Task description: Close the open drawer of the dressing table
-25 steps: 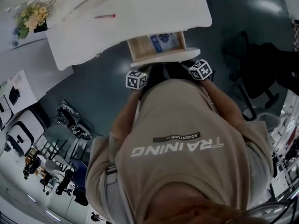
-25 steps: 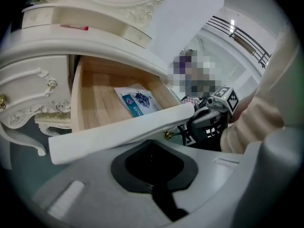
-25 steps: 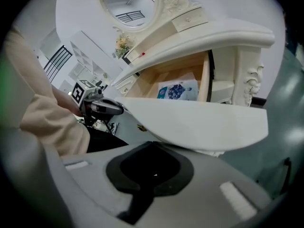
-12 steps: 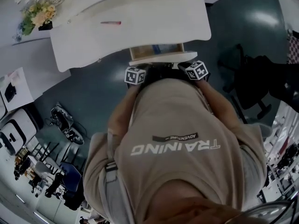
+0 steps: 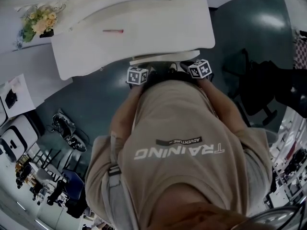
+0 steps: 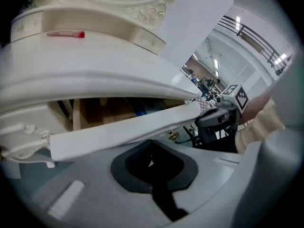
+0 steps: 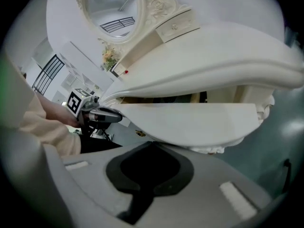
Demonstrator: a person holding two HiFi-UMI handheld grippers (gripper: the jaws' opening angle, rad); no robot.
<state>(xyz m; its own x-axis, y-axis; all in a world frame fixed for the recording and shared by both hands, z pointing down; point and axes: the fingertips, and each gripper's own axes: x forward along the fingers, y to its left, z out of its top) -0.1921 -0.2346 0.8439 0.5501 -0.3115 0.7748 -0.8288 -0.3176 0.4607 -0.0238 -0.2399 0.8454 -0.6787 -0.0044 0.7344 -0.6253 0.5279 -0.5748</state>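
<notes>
Directly ahead, the nearly shut drawer (image 6: 124, 126) touches my left gripper (image 6: 151, 142) and right gripper (image 7: 152, 145). Both are closed, empty.

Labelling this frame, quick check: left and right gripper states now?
Left gripper: closed, empty, tips at the drawer front.
Right gripper: closed, empty, tips at the same drawer front.

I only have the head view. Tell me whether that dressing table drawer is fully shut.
Observer: Not fully. The left gripper view shows a gap above the drawer front, with the wooden inside visible.
Operator: Report both grippers' jaws.
Observer: The left gripper and right gripper are both shut and empty, with their tips at the drawer front.
Operator: Find the handle.
Observer: A small brass knob shows at the front's lower edge, between the two grippers.
</notes>
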